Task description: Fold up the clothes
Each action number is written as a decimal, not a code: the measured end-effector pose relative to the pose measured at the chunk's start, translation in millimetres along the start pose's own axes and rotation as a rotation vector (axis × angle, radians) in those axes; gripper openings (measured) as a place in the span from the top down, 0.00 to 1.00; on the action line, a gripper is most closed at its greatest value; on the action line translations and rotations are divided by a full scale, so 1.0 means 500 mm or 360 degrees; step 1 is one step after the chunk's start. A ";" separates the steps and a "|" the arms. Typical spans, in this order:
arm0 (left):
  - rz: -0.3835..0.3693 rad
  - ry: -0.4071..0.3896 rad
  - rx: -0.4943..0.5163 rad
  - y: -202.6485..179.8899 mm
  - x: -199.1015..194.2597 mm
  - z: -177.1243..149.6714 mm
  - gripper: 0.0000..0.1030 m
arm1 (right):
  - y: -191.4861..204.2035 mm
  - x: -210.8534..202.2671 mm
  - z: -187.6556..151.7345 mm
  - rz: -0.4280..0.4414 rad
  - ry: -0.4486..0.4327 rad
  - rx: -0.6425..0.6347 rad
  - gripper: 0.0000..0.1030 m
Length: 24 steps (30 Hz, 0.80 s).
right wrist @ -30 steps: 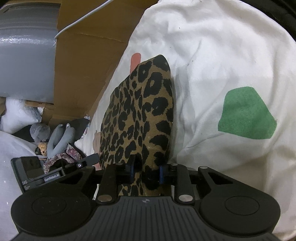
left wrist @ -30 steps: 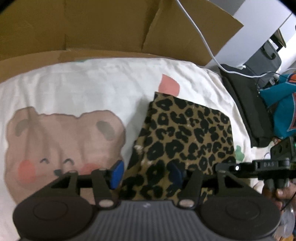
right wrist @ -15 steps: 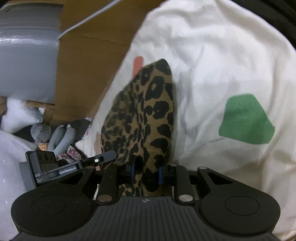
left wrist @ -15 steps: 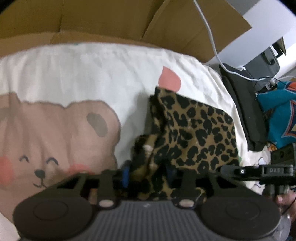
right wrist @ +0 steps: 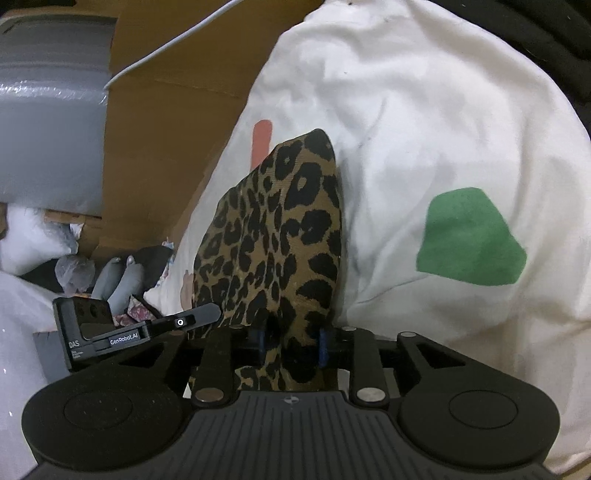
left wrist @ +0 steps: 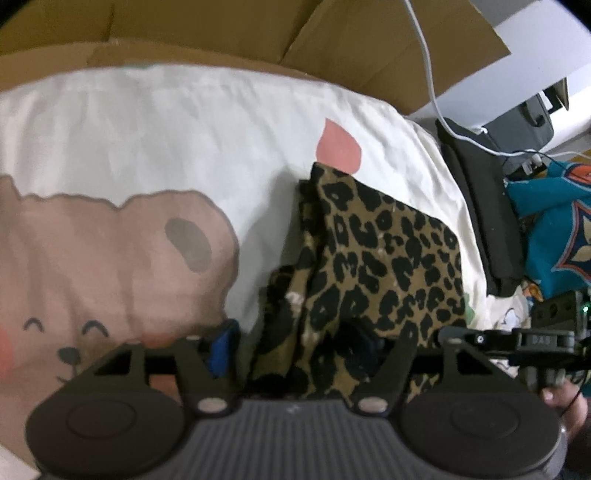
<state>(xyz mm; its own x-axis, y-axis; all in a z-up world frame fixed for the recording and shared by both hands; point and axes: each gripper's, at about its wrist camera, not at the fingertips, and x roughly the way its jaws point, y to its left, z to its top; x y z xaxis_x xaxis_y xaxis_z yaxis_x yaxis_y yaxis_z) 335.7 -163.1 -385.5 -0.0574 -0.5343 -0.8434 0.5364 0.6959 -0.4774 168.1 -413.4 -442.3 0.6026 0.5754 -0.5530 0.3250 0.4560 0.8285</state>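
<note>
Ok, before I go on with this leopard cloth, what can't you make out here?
- Left wrist view: the left gripper has its right fingertip buried in the leopard-print garment; grip unclear, blurred.
- Right wrist view: the right gripper hides the garment's near edge.
- Neither view shows its underside or layer count.

Lay on a white sheet [left wrist: 192,122] with a brown bear picture [left wrist: 110,258]. Stood behind it: brown cardboard [left wrist: 221,29]. Hung down over that: a white cable [left wrist: 424,55]. Sat beside the bed: a gray box [right wrist: 48,110].
</note>
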 end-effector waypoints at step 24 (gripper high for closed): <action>-0.0012 0.0092 0.0099 -0.030 0.033 0.033 0.53 | 0.003 0.031 -0.010 -0.0014 0.0023 0.0050 0.72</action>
<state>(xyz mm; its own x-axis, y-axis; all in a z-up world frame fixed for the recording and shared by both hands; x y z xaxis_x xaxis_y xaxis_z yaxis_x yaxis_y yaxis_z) 340.8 -190.3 -388.4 -0.1096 -0.5096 -0.8534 0.5871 0.6596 -0.4692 174.4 -400.6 -450.3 0.5889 0.5814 -0.5614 0.3530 0.4399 0.8258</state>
